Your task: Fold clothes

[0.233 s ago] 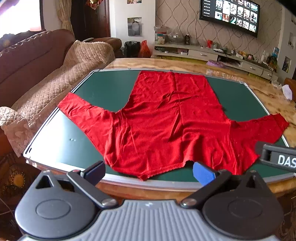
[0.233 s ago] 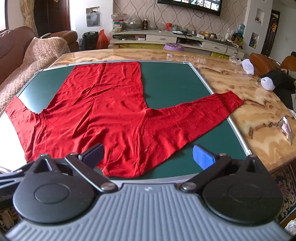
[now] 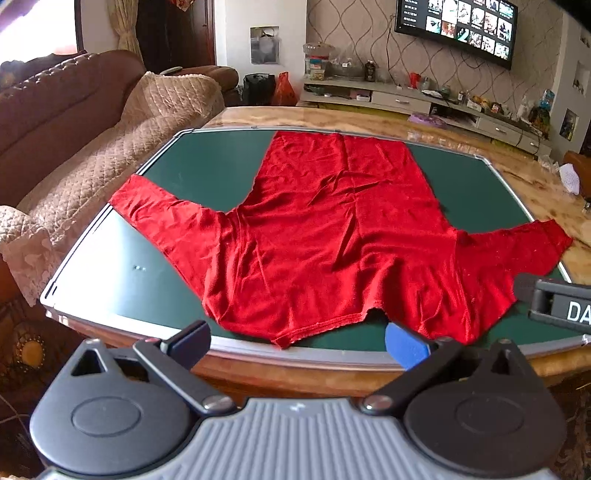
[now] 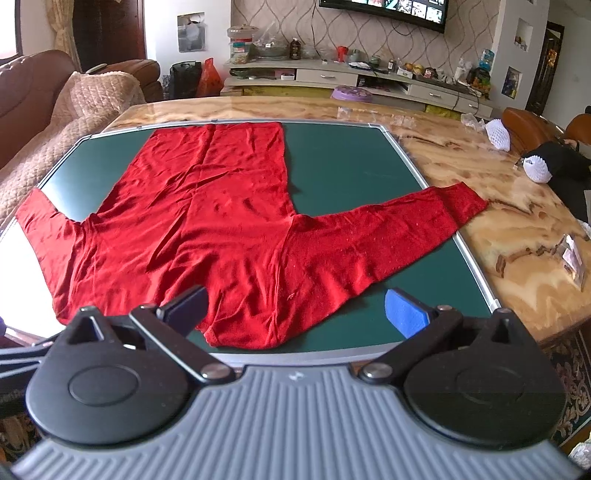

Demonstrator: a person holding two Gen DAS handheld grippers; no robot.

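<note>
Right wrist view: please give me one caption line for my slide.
Open right tool hovers at the near edge of a red long-sleeved top spread flat on a green mat, folding not yet begun.

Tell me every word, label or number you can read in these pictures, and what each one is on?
"DA": white letters, cut off by the frame edge, on the right gripper seen from the left wrist view.
TV screen: rows of thumbnails with captions, too small to read.
Bottles and packets on the TV shelf: labels too blurred to read.
Red shirt: no print visible.
</note>
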